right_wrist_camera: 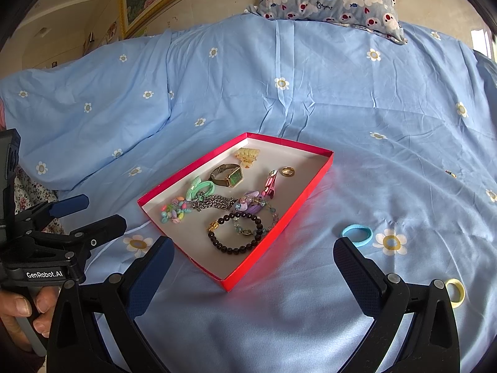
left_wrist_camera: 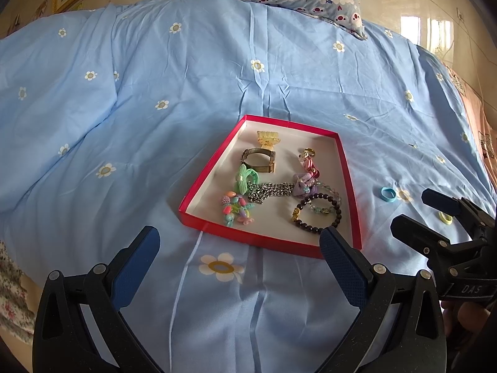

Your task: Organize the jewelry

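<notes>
Jewelry mostly gathered in red tray [right_wrist_camera: 313, 183]. Blue hair tie [right_wrist_camera: 356, 234] and yellow ring [right_wrist_camera: 456, 292] lie outside on bedspread [right_wrist_camera: 357, 115] (right side). Both grippers spread, empty: left gripper [left_wrist_camera: 239, 267], right gripper [right_wrist_camera: 253, 273]. Next, likely: right gripper descends on blue hair tie.

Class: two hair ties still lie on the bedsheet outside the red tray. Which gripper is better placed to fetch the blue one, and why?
The right gripper: the blue elastic hair tie lies just ahead of its open fingers, right of the red cardboard tray. The left gripper faces the tray's near edge instead.
</notes>
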{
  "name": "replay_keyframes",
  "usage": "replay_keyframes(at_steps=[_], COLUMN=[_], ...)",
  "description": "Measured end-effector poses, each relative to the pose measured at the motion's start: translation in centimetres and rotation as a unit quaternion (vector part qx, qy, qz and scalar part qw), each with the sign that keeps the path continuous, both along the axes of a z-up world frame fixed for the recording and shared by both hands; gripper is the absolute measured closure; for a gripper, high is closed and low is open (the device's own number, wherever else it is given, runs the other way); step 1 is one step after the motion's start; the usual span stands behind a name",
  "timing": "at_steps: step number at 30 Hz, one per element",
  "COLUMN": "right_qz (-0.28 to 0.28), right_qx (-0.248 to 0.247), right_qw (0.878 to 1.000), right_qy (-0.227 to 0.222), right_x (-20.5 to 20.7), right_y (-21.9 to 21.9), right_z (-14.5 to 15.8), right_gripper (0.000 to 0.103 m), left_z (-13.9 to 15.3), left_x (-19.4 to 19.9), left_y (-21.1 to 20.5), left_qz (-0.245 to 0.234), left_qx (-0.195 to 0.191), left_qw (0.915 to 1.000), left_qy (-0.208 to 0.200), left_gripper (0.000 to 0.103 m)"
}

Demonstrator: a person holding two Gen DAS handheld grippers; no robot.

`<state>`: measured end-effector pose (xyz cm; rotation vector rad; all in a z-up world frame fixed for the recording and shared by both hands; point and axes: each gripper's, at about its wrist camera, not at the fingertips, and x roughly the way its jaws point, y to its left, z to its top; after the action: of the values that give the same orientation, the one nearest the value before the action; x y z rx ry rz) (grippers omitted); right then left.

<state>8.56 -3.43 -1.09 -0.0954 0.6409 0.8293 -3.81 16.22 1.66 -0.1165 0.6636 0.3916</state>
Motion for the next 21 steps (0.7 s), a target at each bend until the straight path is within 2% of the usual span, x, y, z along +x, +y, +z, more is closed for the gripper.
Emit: replay_keyframes(at_steps=[21], right_qz=[-0.001], right_qx=[0.002], right_qw=[1.0], right_qy=[-0.001], right_x=[-0.02], right_y=[-0.23], right_z=[0.39], right_gripper=[0.0], left_z=[-0.05], left_x=[0.41], left_y=[-0.54], left_qz=[-0.008], left_qx=[0.002], left_qw=[1.0], left_qy=[0.001], left_gripper=[0.0])
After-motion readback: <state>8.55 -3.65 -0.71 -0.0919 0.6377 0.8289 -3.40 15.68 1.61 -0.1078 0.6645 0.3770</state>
